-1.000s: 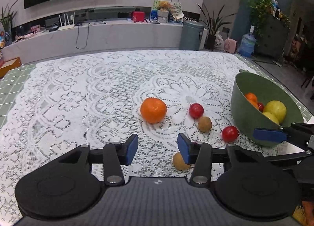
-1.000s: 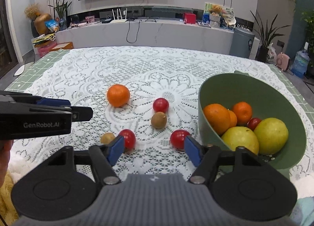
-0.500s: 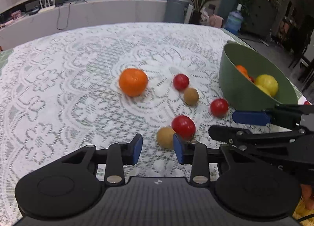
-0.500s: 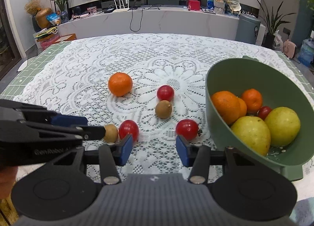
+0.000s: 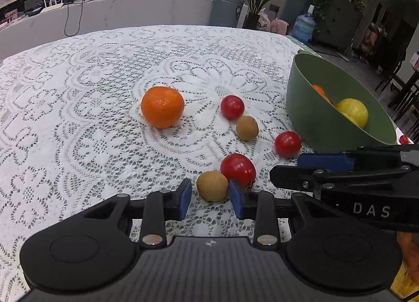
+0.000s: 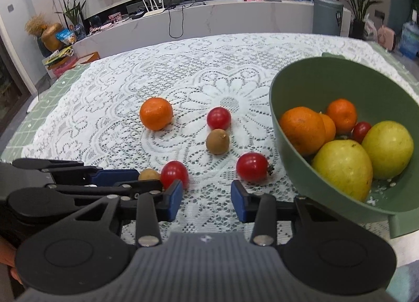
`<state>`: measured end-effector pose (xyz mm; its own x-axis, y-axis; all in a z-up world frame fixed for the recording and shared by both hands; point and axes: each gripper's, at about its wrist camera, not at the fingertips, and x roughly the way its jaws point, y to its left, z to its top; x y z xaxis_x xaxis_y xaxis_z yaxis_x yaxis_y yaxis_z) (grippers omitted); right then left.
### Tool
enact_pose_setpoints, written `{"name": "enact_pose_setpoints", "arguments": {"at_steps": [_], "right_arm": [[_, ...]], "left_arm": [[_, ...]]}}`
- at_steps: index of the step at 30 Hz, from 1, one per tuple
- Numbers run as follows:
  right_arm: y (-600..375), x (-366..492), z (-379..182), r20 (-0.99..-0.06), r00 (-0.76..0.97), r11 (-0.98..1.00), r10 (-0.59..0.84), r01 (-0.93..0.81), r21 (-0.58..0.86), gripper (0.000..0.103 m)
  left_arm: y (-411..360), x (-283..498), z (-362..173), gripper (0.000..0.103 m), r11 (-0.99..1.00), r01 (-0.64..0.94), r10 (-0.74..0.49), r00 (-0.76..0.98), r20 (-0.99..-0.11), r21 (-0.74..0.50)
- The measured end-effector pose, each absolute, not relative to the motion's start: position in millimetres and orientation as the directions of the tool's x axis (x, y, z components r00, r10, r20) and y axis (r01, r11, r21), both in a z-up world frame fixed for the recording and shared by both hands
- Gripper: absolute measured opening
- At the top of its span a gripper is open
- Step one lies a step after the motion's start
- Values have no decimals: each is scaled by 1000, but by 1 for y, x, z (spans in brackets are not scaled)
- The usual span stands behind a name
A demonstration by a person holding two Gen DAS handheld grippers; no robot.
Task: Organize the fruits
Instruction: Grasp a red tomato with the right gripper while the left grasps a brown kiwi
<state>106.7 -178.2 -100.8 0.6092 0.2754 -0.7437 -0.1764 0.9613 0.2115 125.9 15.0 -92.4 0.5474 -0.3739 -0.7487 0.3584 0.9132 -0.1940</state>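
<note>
the left gripper [image 5: 210, 194] is sitting low over the lace tablecloth [image 5: 78, 118] with its blue pads apart, and the near brown fruit [image 5: 212, 186] is lying right at the mouth of the gap, a little ahead of the fingertips and not yet clamped; whether the right-hand pad is touching it cannot be told. a red tomato [image 5: 237, 170] is pressing against that brown fruit on its far right side, so the opening is lining up with the brown one while the tomato is crowding the right pad. the brown fruit is looking nearly round, so no long axis is mattering much for the grasp.

the right gripper [image 6: 207, 198] is hovering with its fingers apart and nothing between them; only bare lace is showing in the gap. another tomato [image 6: 252, 167] is lying just ahead and slightly to its right, between the gripper and the green bowl [image 6: 340, 66], which is already holding oranges, yellow fruits and a small tomato. seen from the right wrist, the left gripper is reaching in from the left, well nearer to the brown fruit than the right one.

the likely next move is a short push forward and a squeeze by the left gripper; the risk is the tomato being nudged or pinched along.
</note>
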Motion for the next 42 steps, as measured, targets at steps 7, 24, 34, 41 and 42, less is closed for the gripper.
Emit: {"name": "enact_pose_setpoints", "arguments": {"at_steps": [7,24,34,41,42], "right_arm": [[-183,111,-102,-738,602,951,304,-147,272,39],[-159,117,-102,-727,602,944,328,-235,231,39],[-136,132,-115,-779,561,954,279,-255,157,34],[-132,131,-117,-779,554,946,293,-285,154,24],[-132,131,-117,-779,553,946,294,-285,155,24]], "left_arm": [[11,125,-93,30,905,384,-383,544,-747,-184],[52,131,-77,30,967,132,-249,656,-713,-217],[48,131,-79,30,971,139,-239,649,-723,-197],[46,132,-81,30,972,147,-235,645,-727,-185],[46,132,-81,30,972,147,-235,644,-728,-184]]}}
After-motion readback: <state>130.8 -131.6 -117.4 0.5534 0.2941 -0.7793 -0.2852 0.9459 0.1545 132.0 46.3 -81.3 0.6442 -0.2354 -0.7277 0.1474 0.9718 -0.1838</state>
